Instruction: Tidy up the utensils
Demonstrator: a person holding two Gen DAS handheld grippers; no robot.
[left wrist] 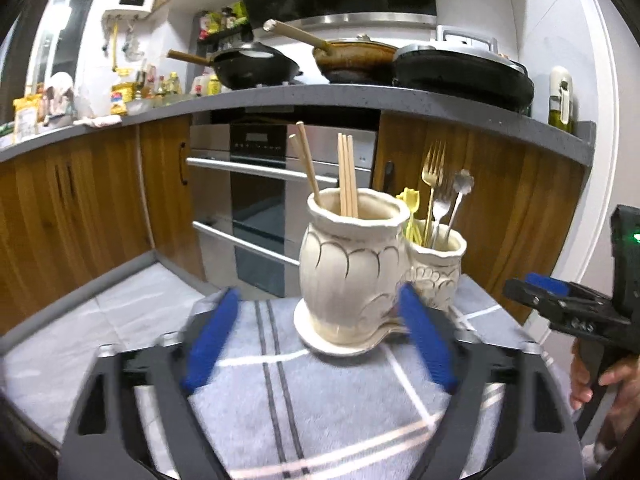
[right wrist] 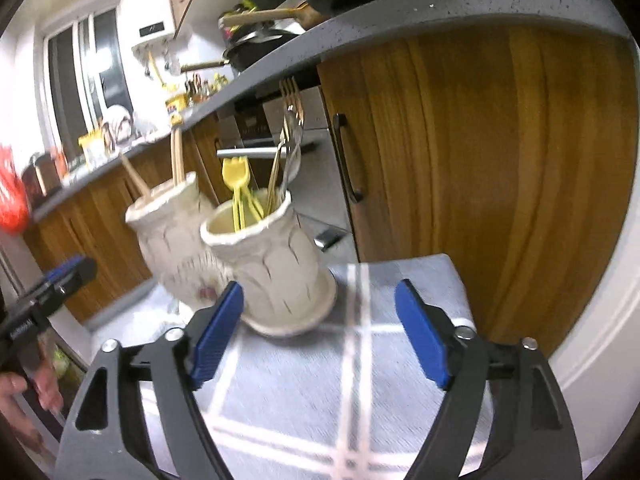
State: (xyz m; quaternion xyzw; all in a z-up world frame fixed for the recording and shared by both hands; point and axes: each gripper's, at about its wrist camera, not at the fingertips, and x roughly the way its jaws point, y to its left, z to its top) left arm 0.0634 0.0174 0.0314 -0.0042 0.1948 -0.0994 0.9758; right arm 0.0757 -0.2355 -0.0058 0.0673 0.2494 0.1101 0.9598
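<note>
A cream ceramic holder has two joined pots on a saucer. The tall pot (left wrist: 352, 264) holds several wooden chopsticks (left wrist: 347, 176). The short pot (left wrist: 438, 268) holds a gold fork (left wrist: 433, 176), silver cutlery and yellow plastic forks (left wrist: 412, 216). My left gripper (left wrist: 320, 336) is open and empty just in front of the tall pot. My right gripper (right wrist: 320, 336) is open and empty just in front of the short pot (right wrist: 272, 264), which stands right of the tall pot (right wrist: 168, 232). The right gripper also shows in the left wrist view (left wrist: 560, 300).
The holder stands on a grey striped cloth (left wrist: 320, 400) over a small table. Wooden cabinets (right wrist: 480, 160) and an oven (left wrist: 260, 200) are close behind. A grey countertop (left wrist: 320, 96) above carries pans and bottles.
</note>
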